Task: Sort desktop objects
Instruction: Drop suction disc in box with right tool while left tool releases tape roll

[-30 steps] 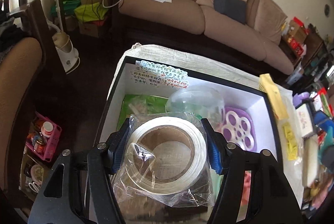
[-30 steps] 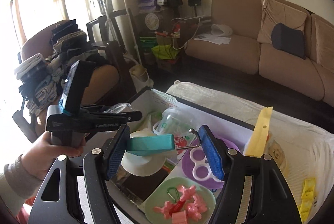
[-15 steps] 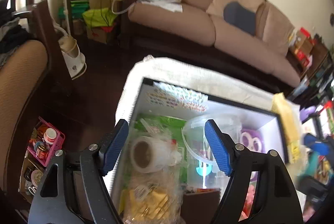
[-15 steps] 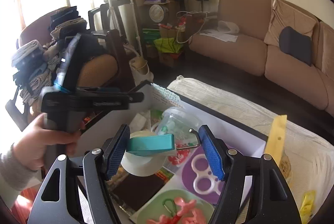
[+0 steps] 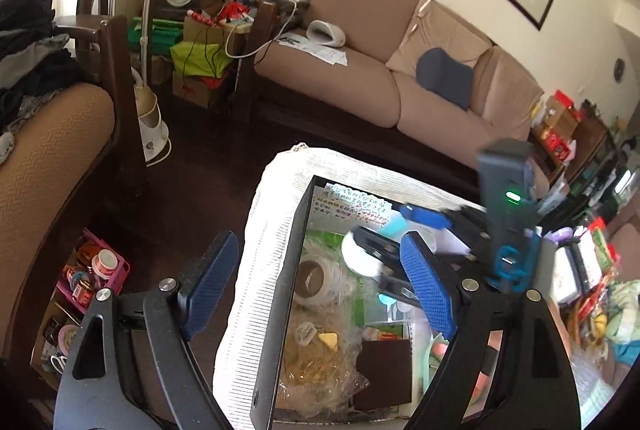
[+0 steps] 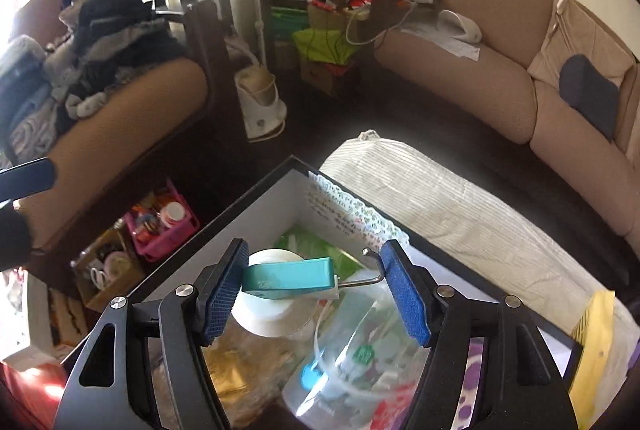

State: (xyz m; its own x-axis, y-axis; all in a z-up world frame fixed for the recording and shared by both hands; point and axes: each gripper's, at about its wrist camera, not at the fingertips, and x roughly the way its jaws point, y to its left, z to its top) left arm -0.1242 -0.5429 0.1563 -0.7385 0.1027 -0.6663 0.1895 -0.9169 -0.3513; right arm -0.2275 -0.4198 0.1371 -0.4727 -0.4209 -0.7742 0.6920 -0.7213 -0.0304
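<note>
Box [image 5: 298,254] with black outer walls and white inner walls sits on a pale ribbed cloth [image 5: 256,290]. A decorated paper label [image 6: 352,213] is stuck to its far inner wall.

Left gripper [image 5: 320,290]: jaws are opening and stand wide, with nothing held between the blue pads [image 5: 426,286]. The left pad hangs outside the box's left wall, the right pad over the box interior. Below, in the box, lies a tape roll [image 5: 316,276] in a clear bag, near the left wall. A crumpled clear bag with yellow contents [image 5: 316,358] lies nearer the camera, and a dark brown card [image 5: 384,370] lies to its right.

Right gripper [image 6: 312,290]: jaws are partly closed on a teal hook [image 6: 290,278]. The left pad presses the end of the teal body; the metal wire of the hook runs out to the right pad. The hook is held level over the box, above a white roll [image 6: 272,318]. In the left wrist view the right gripper is blurred and reaches over the far part of the box.

Box contents under the right gripper: a clear plastic tub [image 6: 360,362] with a white handle, tilted; green packaging [image 6: 308,242] against the far corner; a purple item [image 6: 472,382] at the right edge, partly hidden by the gripper frame.

Outside the box, a yellow packet [image 6: 592,330] rests at the right side on the cloth. A pink basket [image 6: 164,226] of small bottles stands on the floor to the left.
</note>
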